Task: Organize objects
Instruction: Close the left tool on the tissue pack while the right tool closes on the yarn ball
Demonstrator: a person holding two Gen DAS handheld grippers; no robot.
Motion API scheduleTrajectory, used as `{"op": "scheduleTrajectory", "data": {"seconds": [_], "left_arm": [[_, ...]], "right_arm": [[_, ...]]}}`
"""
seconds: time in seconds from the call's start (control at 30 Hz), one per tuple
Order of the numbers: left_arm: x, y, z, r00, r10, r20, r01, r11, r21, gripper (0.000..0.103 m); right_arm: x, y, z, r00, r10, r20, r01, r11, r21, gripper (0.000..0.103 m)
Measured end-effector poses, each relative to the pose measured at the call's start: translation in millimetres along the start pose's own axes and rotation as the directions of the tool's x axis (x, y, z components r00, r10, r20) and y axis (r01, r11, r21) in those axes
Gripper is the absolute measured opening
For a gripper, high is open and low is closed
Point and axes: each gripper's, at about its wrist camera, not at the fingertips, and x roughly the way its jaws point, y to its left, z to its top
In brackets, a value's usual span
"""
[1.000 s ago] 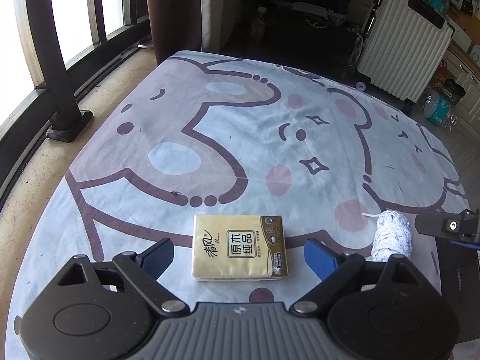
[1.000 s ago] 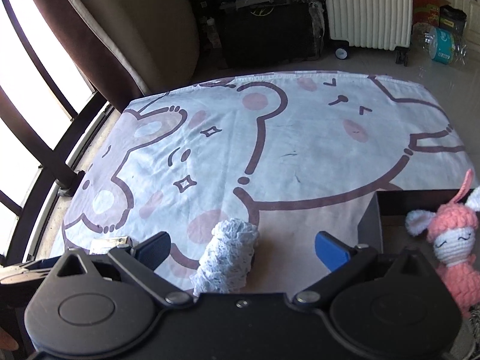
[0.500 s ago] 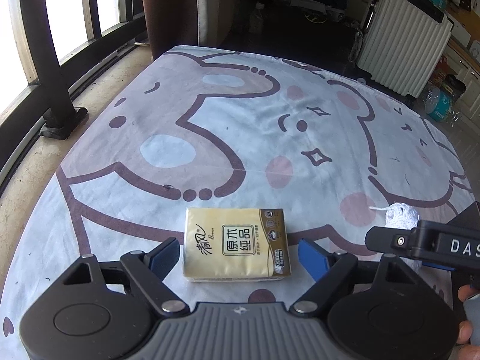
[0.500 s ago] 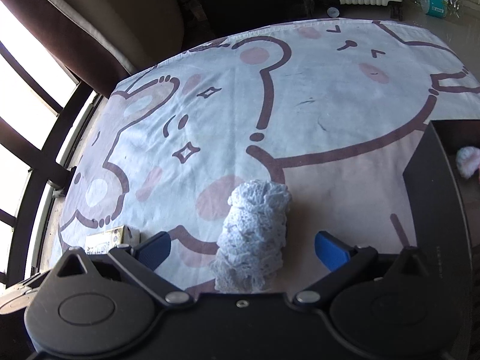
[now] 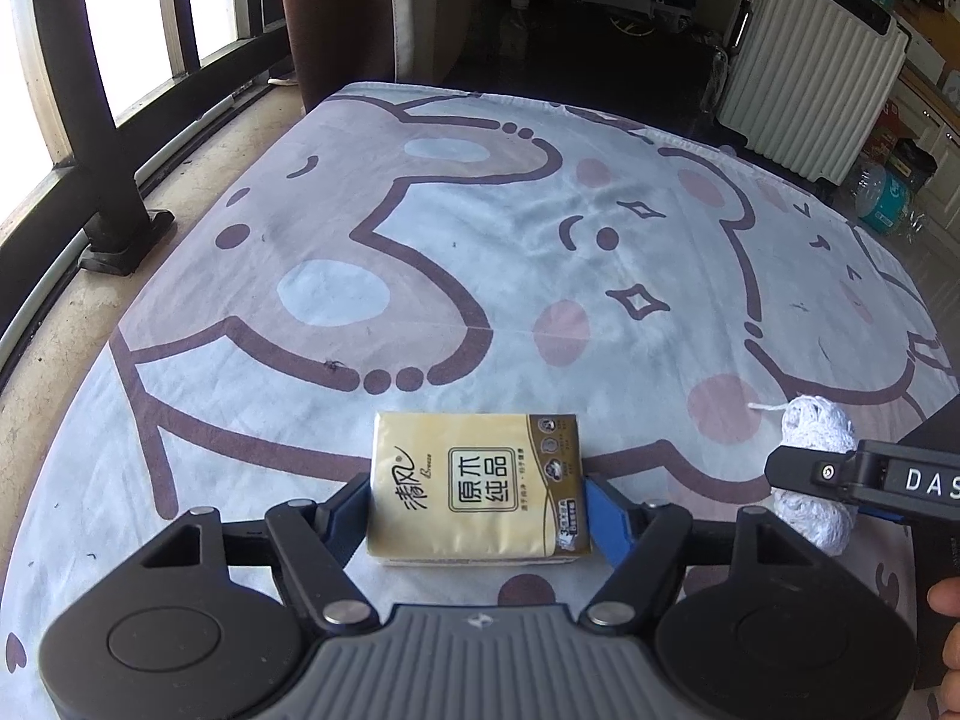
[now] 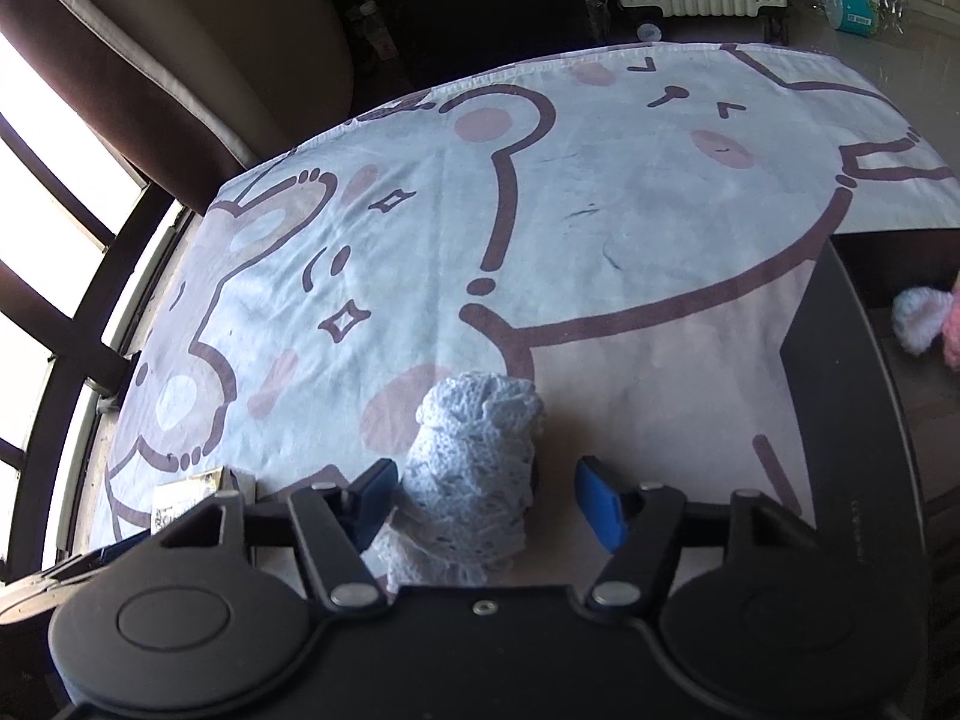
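Cloth (image 5: 480, 228): a pale sheet printed with cartoon bears, spread flat and carrying everything else.
Black box (image 6: 852, 420): dark-walled, at the cloth's right edge in the right wrist view; a pink knitted doll (image 6: 951, 330) shows inside it, mostly cut off by the frame.
Tissue pack (image 5: 477, 489): gold, lying flat on the cloth near its close edge, long side across the view.
Left gripper (image 5: 477, 519): its blue pads sit against the pack's two short ends; the jaws are closing with the pack between them, and both pads look to be touching it.
Lace roll (image 6: 468, 480): pale crocheted bundle lying on the cloth, to the right of the tissue pack and beside the black box.
Right gripper (image 6: 486, 501): jaws closing around the roll; the left pad is at the lace, while the right pad stands clear with a gap showing.
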Motion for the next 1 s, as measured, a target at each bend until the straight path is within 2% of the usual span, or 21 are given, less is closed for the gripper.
{"op": "scheduleTrajectory", "data": {"seconds": [0.13,0.37,0.73,1.0], "left_arm": [[-2.2,-5.8,-1.8,0.999,-0.015,-0.031,0.016,1.000,0.007,0.073],[-5.9,-9.0,-4.3,0.997,-0.023,-0.075,0.023,1.000,-0.009,0.073],[-12.7,-9.6,-7.4,0.993,-0.040,-0.113,0.037,0.999,-0.031,0.073],[-23.0,-14.4,-9.0,0.991,-0.052,-0.122,0.051,0.999,-0.019,0.073]], "right_arm": [[-0.8,-1.0,0.3,0.999,0.040,-0.019,-0.040,0.999,-0.007,0.044],[-6.2,-2.5,-3.1,0.998,0.049,-0.027,-0.050,0.999,-0.018,0.040],[-24.0,-10.4,-11.6,0.997,0.054,-0.052,-0.056,0.998,-0.038,0.038],[-38.7,-8.3,-20.5,0.997,0.050,-0.051,-0.056,0.990,-0.129,0.038]]}}
